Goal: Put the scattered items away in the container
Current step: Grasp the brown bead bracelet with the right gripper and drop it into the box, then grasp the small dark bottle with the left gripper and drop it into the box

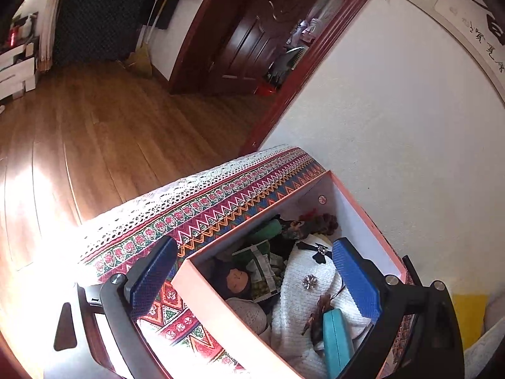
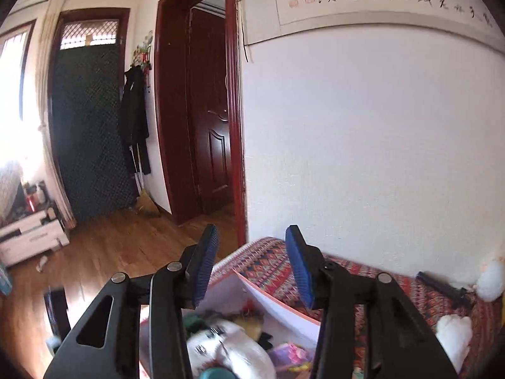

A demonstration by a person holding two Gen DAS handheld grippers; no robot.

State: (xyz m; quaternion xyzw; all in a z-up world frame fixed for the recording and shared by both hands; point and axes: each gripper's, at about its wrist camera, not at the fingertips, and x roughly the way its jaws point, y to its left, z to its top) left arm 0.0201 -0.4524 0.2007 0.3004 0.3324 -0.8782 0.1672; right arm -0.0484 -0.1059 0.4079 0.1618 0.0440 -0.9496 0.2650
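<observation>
Releasing step: I have both claws above the pink box [image 1: 363,202], and I judge that an item was just put inside.
Left claw [image 1: 255,276]: spread wide and empty; one blue pad [image 1: 154,271] hangs outside the box wall over the patterned cloth [image 1: 221,202], the other over the box contents.
Right claw [image 2: 251,267]: partly apart with nothing between the pads, held higher and aimed more at the white wall [image 2: 363,142] than into the box.
Box contents: a white knitted garment [image 1: 303,287] with small metal brooches, a teal case [image 1: 336,341], a small doll [image 1: 235,279], green packets, dark bits at the far end.
Place of the box: it stands on the cloth-covered worktop, against the wall.
Still outside: a dark long object [image 2: 442,287] and white plush things [image 2: 454,331] lie on the cloth at the right.
Next move: I think the right claw must go to these, open wider, and close on one.
Caution: plush is soft, so a deep grip is better.
</observation>
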